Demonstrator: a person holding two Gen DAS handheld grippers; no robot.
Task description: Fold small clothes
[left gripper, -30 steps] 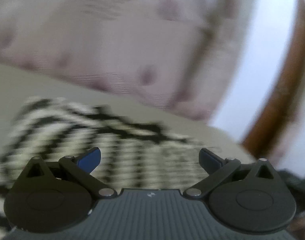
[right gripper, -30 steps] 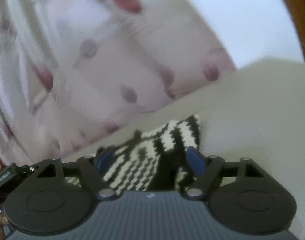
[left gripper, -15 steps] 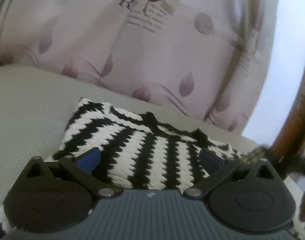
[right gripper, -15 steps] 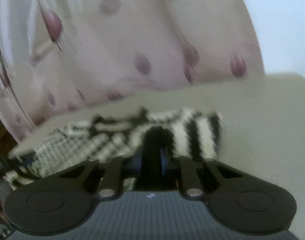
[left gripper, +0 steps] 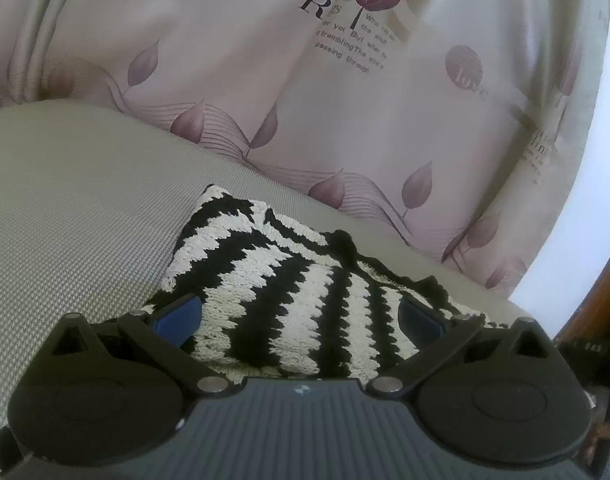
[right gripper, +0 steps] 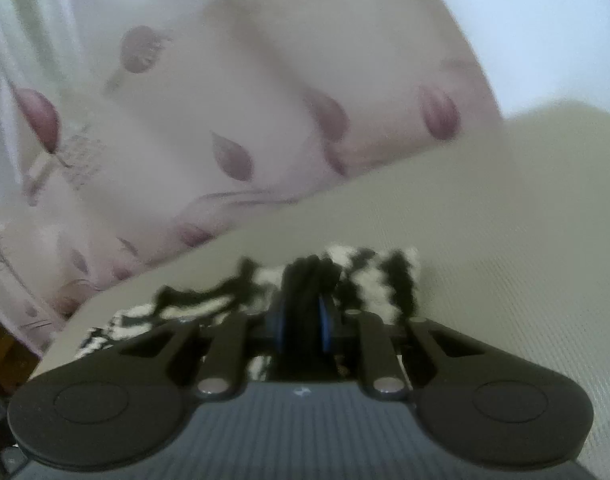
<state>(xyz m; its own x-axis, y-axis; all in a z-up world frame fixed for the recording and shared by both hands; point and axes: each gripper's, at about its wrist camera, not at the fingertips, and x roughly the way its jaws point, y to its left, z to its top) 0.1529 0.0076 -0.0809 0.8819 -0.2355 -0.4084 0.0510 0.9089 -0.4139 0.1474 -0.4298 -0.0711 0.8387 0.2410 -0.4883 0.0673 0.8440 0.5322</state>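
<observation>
We see a black and white striped knitted garment (left gripper: 289, 300) lying on a grey-green cushion (left gripper: 73, 208), near a curtain (left gripper: 345, 100) with a leaf pattern. Its long side runs across the left view, and its stripes run from us toward the curtain. The left gripper (left gripper: 299, 316) has its jaws spread wide over the garment, not pressing it. The right gripper (right gripper: 303, 320) has its jaws clenched on a black edge of the garment (right gripper: 345, 276); a second ago they were apart, with the cloth between them.
</observation>
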